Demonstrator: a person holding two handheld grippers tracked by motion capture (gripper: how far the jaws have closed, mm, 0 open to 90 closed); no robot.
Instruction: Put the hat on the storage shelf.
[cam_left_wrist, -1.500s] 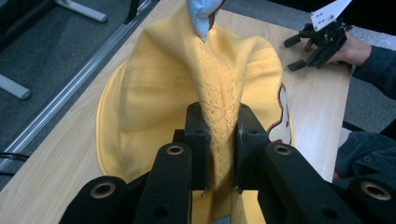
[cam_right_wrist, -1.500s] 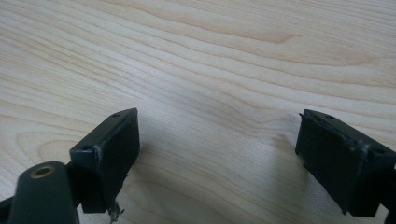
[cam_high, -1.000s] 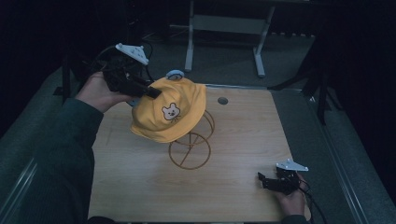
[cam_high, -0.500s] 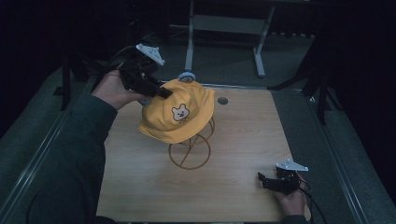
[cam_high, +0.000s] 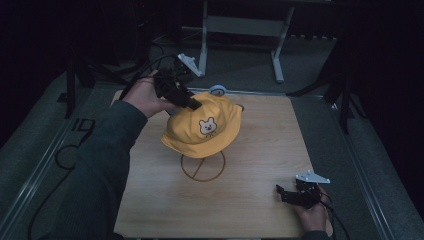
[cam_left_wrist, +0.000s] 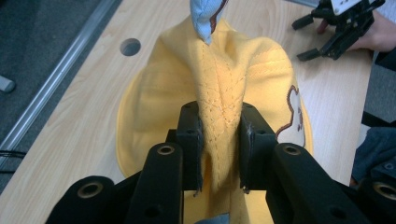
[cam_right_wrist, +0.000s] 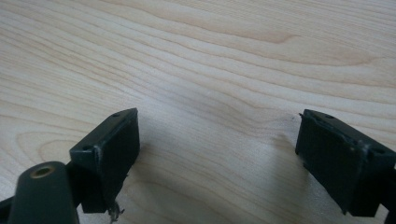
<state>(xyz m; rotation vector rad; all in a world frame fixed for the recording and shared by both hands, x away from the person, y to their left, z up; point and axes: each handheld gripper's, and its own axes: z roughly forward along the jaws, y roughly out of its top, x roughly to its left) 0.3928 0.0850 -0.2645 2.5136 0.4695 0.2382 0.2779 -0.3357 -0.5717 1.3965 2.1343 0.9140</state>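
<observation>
The left gripper (cam_left_wrist: 219, 140) pinches a fold of the yellow hat (cam_left_wrist: 224, 84) between its jaws, which have just been opening. The hat lies over a wooden table (cam_left_wrist: 84, 116). The other gripper (cam_left_wrist: 327, 35) rests far off.

free: table (cam_high: 260, 150) right of hat (cam_high: 200, 132) | obstacle: wire stand (cam_high: 202, 167), probably mid-table

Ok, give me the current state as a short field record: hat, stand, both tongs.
hat: yellow hat with bear patch, draped over the wire stand
left tongs: jaws have just been opening, a fold of hat fabric between the pads, still touching them
right tongs: open, nothing between them, low over the table at its near right corner
hat on stand: yes, tilted
</observation>
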